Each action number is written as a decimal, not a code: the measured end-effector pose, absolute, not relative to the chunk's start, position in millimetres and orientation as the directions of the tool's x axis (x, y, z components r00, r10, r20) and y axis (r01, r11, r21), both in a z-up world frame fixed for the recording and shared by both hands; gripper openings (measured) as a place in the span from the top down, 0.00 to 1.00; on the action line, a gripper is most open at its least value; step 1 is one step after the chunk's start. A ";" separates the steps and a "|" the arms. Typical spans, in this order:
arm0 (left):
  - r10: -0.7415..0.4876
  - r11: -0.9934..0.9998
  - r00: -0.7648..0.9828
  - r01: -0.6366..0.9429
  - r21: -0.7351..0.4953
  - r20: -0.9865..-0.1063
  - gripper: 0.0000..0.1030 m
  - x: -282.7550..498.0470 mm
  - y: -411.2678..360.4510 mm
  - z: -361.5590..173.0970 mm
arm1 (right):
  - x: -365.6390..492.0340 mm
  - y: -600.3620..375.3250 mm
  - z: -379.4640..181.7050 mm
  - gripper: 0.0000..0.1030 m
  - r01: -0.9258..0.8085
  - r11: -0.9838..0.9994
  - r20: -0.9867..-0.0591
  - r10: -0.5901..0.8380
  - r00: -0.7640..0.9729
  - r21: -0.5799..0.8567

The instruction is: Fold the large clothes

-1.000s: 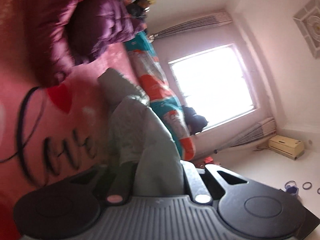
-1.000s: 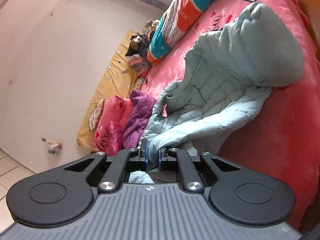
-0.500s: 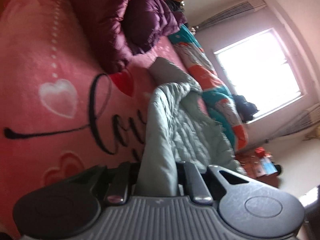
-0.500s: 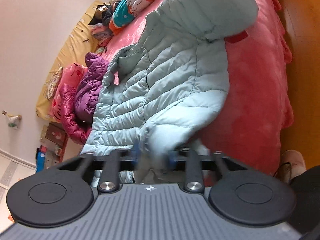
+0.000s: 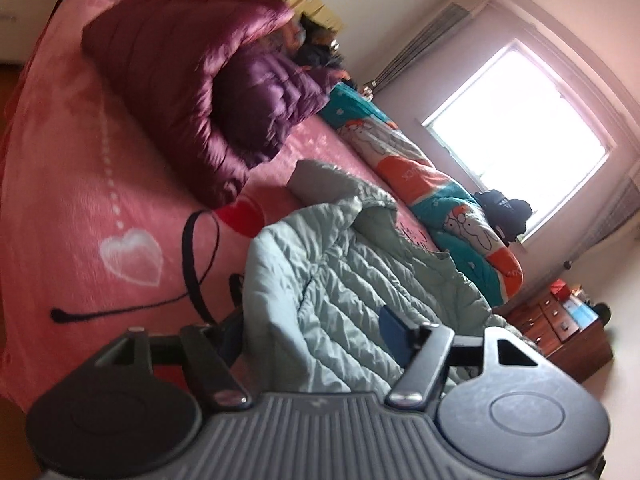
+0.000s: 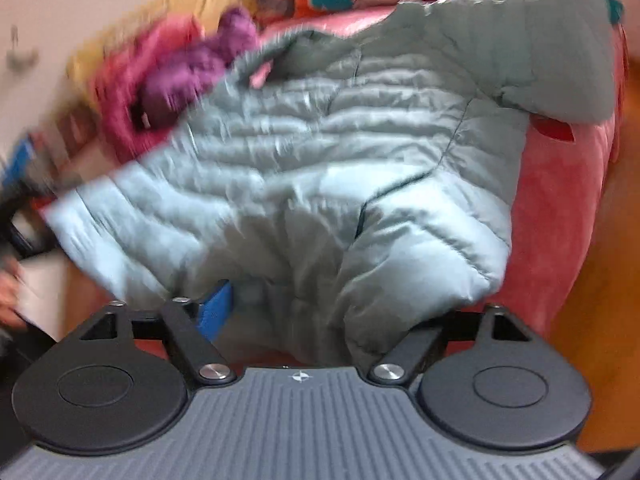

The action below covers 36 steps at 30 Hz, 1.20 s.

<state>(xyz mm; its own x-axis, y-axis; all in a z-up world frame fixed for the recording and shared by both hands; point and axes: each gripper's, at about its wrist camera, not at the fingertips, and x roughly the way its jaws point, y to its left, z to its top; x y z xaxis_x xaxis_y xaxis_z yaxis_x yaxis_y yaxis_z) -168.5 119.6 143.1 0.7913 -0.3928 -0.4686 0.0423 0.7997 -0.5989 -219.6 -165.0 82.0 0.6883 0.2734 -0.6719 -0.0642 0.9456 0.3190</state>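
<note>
— Pink bed blanket (image 5: 72, 184) filling most of both views, printed with hearts and black script. Pale blue-green quilted jacket (image 6: 320, 160) lying spread across it, hem hanging near the bed edge, hood toward the patterned quilt (image 5: 432, 184). Purple jacket (image 5: 192, 92) heaped well apart, beyond the collar.

— And holding it?

— Not holding at all. Left gripper (image 5: 316, 328) standing with fingers wide apart, loose fabric lying between them, not pinched. Right gripper (image 6: 320, 312) likewise spread, hem bulging into the gap; one blue pad (image 6: 216, 312) showing on its left.

— Differing from half a second back?

— Yes. Both pairs clamping on jacket edge then, opening since. Jacket lying flatter now, back panel smoothed out in the right wrist view. Right view also blurring, so probably moving off quickly.

— Doing the next bit well?

— Likely re-gripping for a fold. Backing straight out first, without dragging slippery padding along. Then pinching a sleeve or side edge deep enough to catch both layers, lifting low, laying it across the middle. Watching the hem: sliding off the bed looking like the main risk.
</note>
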 end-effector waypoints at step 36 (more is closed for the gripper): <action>-0.202 0.970 0.812 0.088 -0.227 -0.547 0.13 -183.4 48.6 173.9 | -273.2 -249.0 77.0 0.03 0.167 0.491 -0.472 0.605 0.641 0.855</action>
